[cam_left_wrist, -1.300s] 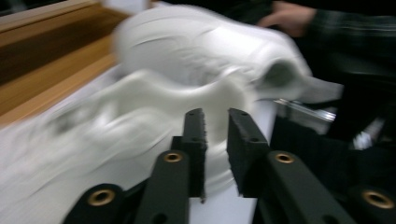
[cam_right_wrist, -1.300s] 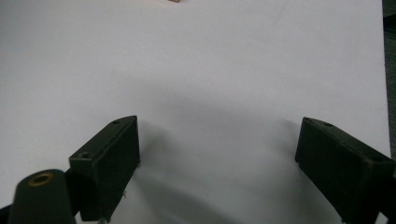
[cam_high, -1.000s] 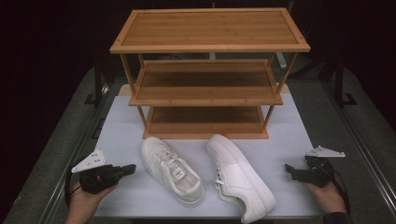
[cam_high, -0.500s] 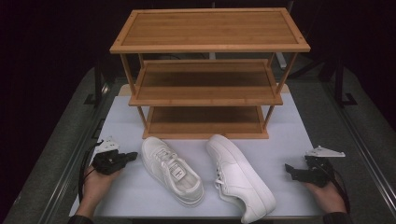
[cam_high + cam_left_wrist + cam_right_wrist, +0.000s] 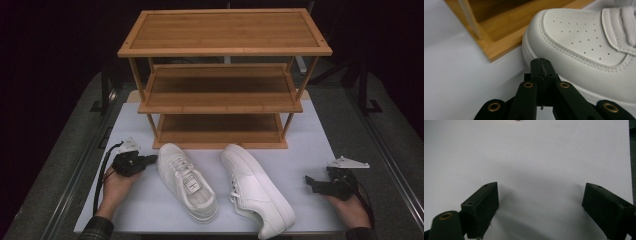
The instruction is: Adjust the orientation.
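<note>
While the right gripper is resting spread apart on the white mat, the left gripper, jaws pressed together, is nosing against the left white leather sneaker.

left shoe running out past the frame edge beyond its toe, rack corner blurring, right shoe heel being cut off

The wooden rack blocks the upper centre of the high view. Below it, two white shoes obstruct the middle of the table, with a narrow bare lane between them. Bare surface lies at lower left and lower right. In the left gripper view, the left shoe's toe stands just beside the rack base.
</note>
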